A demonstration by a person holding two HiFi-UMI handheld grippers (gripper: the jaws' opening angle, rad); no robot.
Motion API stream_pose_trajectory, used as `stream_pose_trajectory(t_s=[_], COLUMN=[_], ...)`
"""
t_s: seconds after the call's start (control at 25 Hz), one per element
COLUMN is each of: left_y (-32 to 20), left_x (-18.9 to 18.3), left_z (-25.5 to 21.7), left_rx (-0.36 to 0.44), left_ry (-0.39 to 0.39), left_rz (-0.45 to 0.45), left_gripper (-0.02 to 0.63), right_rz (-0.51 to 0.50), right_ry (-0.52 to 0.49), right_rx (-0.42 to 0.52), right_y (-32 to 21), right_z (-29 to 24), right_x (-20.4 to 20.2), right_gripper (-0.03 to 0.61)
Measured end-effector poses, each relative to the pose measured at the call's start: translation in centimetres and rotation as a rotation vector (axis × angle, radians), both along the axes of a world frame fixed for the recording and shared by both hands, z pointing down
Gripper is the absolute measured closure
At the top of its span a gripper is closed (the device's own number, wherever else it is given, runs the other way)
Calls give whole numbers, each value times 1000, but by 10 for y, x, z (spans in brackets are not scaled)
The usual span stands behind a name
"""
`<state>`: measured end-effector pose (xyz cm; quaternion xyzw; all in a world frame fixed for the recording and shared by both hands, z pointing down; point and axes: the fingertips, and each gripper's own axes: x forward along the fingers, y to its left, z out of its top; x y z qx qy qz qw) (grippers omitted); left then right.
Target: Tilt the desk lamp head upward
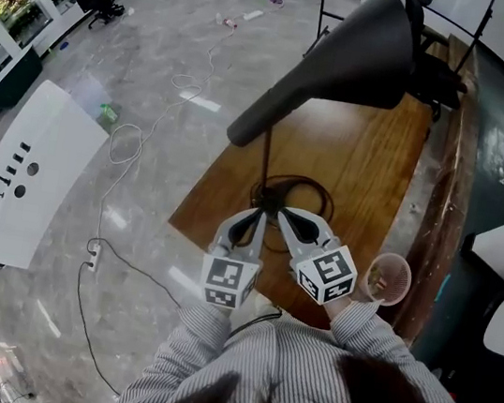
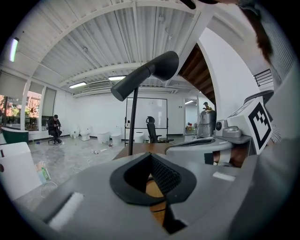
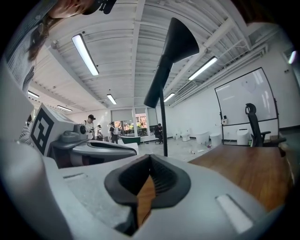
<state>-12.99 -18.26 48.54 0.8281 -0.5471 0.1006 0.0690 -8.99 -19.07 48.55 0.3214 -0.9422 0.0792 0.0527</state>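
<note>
Striped sleeves [image 1: 367, 326] hold the left gripper [image 1: 257, 218] and right gripper [image 1: 283, 218] side by side at the desk's [image 1: 371, 167] near edge, jaws pressed together, empty. Lamp head [image 1: 351, 55] looms at 12 o'clock, axis running 7 to 1 o'clock, left gripper nearer its narrow end. Hinge and base are hidden.

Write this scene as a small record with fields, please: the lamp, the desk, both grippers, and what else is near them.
lamp head: dark cone, tilted, wide end higher than narrow end
lamp pole: thin, upright, stands on the desk
desk: brown wood
cable: dark, coiled on the desk by the pole's foot
left gripper: shut, empty, low near the pole's foot, far from the lamp head
right gripper: shut, empty, beside the left one
cup: pale, at the desk's edge
</note>
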Motion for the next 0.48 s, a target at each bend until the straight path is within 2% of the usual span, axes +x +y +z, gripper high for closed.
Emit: stream_pose_trajectory(t_s=[0.12,0.48], left_y=[2,0], left_x=[5,3], left_z=[3,-1], left_rx=[-16,4], left_ry=[20,38], left_rz=[12,13], left_gripper=[609,609], right_rz=[4,10], right_ry=[7,14], right_rx=[-5,-38], right_y=[1,2], right_z=[3,13], right_x=[0,2], right_gripper=[577,577])
